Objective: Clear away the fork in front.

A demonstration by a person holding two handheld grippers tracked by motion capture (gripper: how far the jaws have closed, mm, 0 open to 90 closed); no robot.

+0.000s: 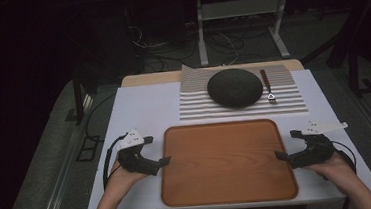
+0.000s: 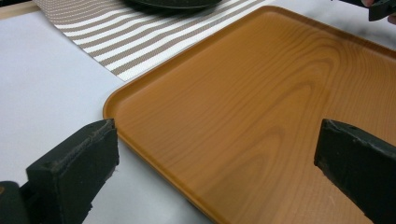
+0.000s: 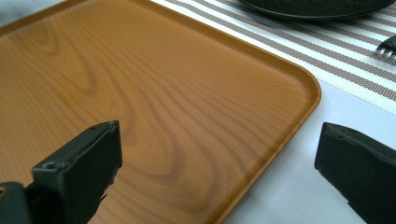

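Tray (image 1: 226, 161) lies flat at the counter's (image 1: 143, 108) near edge, between your hands; your left gripper (image 1: 158, 155) and right gripper (image 1: 283, 151) flank its sides, fingers wide open and empty, likely poised to grip both rims evenly.

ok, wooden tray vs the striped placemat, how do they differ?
The brown wood-grain tray lies at the near edge of the table, between the two grippers; the beige-and-white striped placemat lies behind it at the far side. The tray has a raised rim and rounded corners, the placemat is flat. The tray is bare, while the placemat carries a dark round plate and a fork. Both are rectangular and lie flat on the white table.
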